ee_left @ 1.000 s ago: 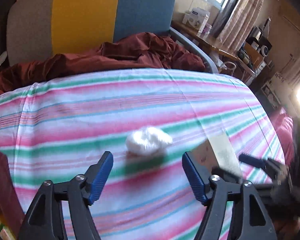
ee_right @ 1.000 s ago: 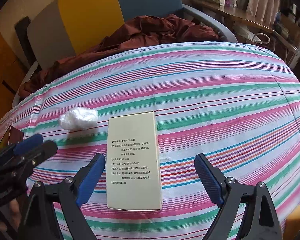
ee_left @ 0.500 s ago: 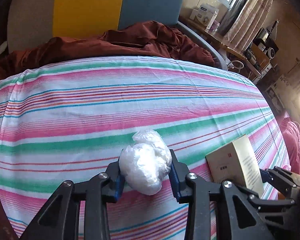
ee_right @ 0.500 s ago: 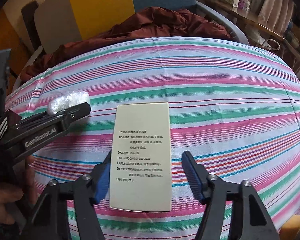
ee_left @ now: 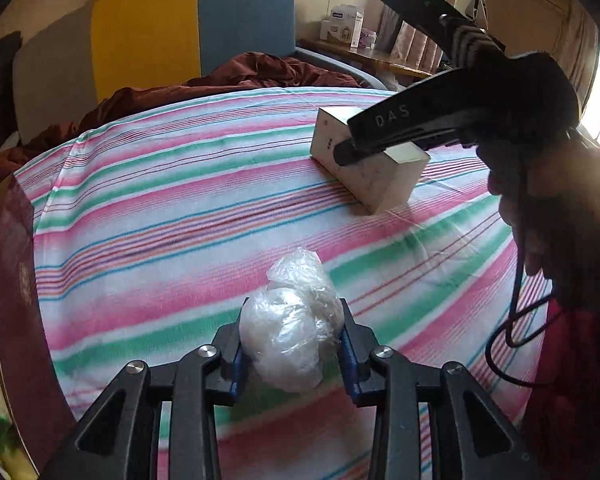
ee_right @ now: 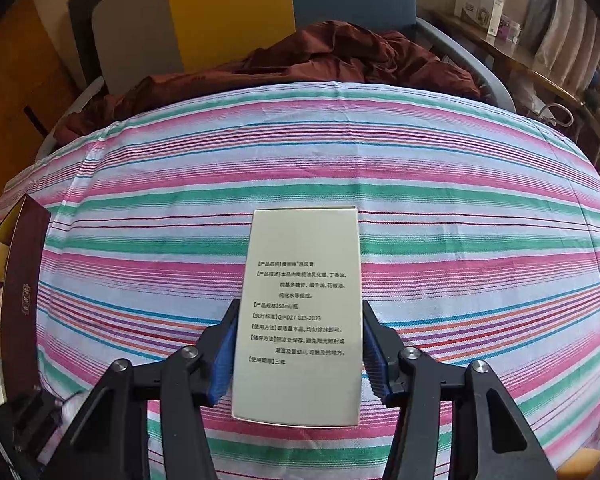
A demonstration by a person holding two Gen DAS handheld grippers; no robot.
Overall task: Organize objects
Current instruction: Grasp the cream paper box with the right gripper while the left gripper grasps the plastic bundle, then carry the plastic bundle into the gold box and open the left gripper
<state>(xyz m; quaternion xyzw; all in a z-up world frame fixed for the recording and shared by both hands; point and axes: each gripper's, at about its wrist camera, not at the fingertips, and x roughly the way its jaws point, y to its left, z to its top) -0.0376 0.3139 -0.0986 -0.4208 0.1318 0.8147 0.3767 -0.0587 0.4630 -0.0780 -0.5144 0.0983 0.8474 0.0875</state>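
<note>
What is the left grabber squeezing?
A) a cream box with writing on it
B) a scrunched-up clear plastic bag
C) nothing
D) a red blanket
B: the left gripper is shut on the crumpled plastic bag, its blue pads pressing both sides above the striped sheet.

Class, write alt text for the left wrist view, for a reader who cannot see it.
The left tool grips a crumpled clear plastic bag between its blue pads, just above a bed sheet striped pink, green and white. Farther off to the right, the right tool, held in a person's hand, closes on a cream box lying on the sheet.
</note>
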